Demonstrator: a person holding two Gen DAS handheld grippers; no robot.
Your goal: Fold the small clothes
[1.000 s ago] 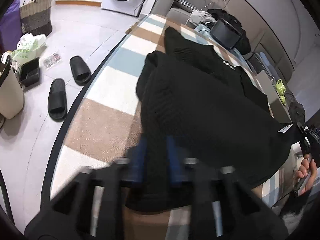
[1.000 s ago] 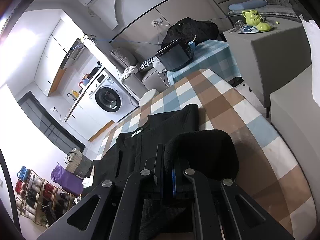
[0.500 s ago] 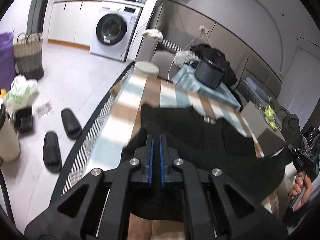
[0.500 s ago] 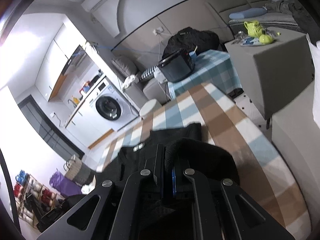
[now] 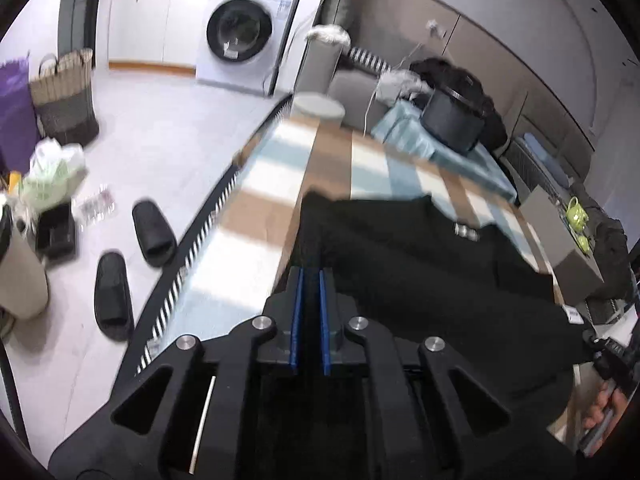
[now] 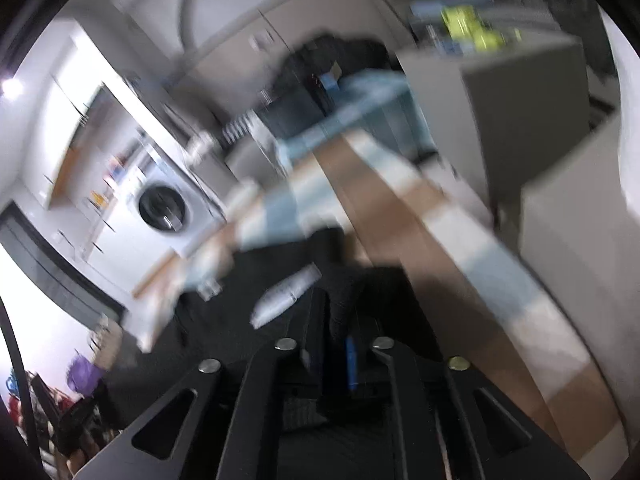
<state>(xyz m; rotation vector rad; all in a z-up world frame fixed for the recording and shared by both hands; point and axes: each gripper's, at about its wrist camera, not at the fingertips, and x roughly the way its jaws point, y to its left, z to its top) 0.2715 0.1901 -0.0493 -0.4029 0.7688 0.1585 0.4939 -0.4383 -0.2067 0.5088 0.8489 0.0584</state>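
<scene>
Laundry-room floor with a washing machine (image 5: 236, 42) and two black slippers (image 5: 132, 264) lies at nine to twelve o'clock of the checked worktop (image 5: 260, 208). On it, spreading toward three o'clock, is the black garment (image 5: 420, 264): soft, light and limp, so it should sag and is best taken by edges or corners, both at once. The left claw (image 5: 310, 280) is pinched shut on the garment's near edge, cloth between its blue pads (image 5: 297, 312). The right claw (image 6: 336, 320) also looks clamped on black fabric, though blur makes that uncertain. Against the frame a second ago, the bunched heap has been pulled out flatter, and the right view has gone smeared with fast motion.
</scene>
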